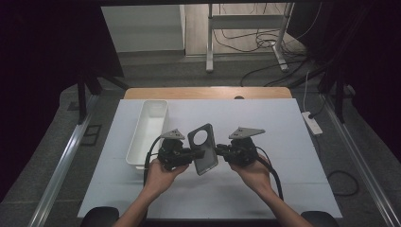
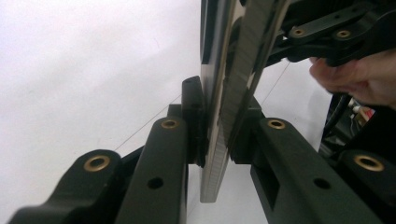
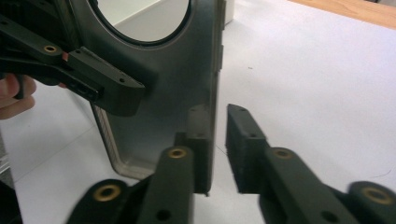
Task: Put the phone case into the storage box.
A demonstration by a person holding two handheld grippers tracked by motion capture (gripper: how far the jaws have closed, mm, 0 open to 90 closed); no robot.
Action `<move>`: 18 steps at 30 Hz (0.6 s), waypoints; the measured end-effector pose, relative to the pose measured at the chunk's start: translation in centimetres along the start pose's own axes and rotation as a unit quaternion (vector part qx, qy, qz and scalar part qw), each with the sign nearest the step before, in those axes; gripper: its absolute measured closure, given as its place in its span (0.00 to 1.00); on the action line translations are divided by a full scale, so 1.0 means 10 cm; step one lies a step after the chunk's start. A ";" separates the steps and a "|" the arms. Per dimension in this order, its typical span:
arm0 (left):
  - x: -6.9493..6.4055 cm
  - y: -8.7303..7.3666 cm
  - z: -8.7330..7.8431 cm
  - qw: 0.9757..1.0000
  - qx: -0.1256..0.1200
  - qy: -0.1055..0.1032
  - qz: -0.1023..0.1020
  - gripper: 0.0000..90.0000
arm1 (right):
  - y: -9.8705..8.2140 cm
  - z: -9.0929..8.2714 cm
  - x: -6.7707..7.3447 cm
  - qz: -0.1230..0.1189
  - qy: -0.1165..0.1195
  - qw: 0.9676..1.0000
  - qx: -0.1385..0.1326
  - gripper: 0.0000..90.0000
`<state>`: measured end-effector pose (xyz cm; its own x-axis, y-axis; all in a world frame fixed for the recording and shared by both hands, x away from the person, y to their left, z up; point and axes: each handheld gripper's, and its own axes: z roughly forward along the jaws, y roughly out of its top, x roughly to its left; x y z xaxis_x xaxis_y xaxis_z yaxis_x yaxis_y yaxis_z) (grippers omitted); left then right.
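- Dark curtains flank the room; a grey floor with loose cables (image 1: 265, 45) and a white stand (image 1: 246, 28) lies beyond the table.
- White sheet covers the table (image 1: 283, 142), with a wooden strip along its far edge.
- A white tray (image 1: 147, 130) sits on the table's left part, long side running away from the person.
- A white power strip (image 1: 312, 122) lies on the floor just off the table's right edge.
- The case (image 1: 203, 147), a grey phone shell with a large round camera hole near its top, is held up above the middle of the table between both grippers, tilted a little.
- The left gripper (image 1: 196, 153) has its fingers (image 2: 194, 116) closed on the case's edge; in the left gripper view both pads press on the thin grey rim from either side.
- The right gripper (image 1: 218, 151) meets the case's opposite side. In the right gripper view one finger (image 3: 201, 135) lies against the case edge, while the other stands apart with a clear gap, so these fingers are part open and not clamping.
- Each gripper carries a grey three-cornered plate on top, and a black cable trails back from each toward the person.
- No brand, label or writing can be read on the case, the tray or the grippers.
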<state>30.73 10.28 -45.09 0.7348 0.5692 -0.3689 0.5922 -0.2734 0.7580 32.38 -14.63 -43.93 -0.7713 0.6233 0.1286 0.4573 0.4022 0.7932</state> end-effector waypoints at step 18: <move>0.09 0.03 -0.16 0.999 0.010 -0.013 0.038 0.88 | 0.05 -0.08 -0.17 0.013 0.079 0.997 0.009 0.10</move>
<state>31.08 12.00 -44.32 0.7859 0.5258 -0.3254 0.5412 -0.3304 0.7733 33.56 -16.09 -43.28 -0.8186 0.5210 0.2417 0.4845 0.4004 0.7778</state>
